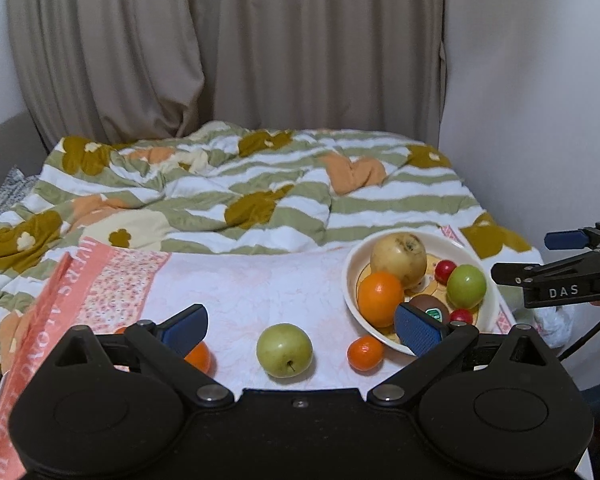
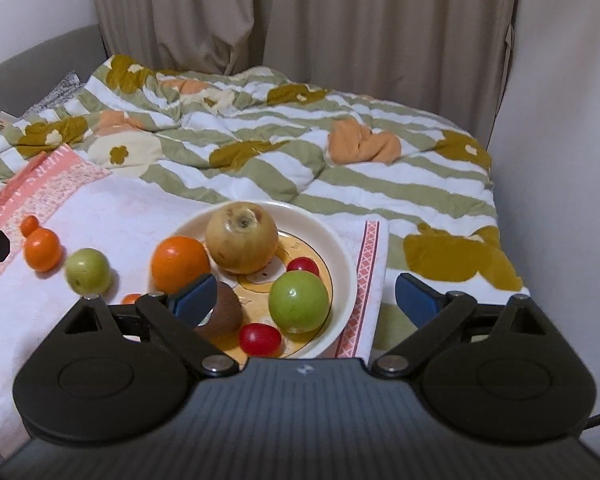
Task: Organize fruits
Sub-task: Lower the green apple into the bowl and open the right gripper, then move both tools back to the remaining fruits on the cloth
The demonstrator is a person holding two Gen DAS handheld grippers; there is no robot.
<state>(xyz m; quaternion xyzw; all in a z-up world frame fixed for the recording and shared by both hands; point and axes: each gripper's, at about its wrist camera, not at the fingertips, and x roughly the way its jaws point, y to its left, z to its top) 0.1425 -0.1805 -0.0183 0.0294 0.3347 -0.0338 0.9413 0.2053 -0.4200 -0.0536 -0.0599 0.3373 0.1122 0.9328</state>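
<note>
A cream bowl on a white and pink cloth holds a yellow pear-like fruit, an orange, a green apple, a kiwi and two red tomatoes. My right gripper hovers over the bowl, open wide, with no pad touching fruit. On the cloth left of the bowl lie a green apple, a small tangerine and another orange fruit, half hidden by a finger. My left gripper is open above them, holding nothing.
The cloth lies over a bed with a rumpled striped, flowered quilt. Beige curtains hang behind, and a wall closes the right side. The right gripper's body juts in just right of the bowl.
</note>
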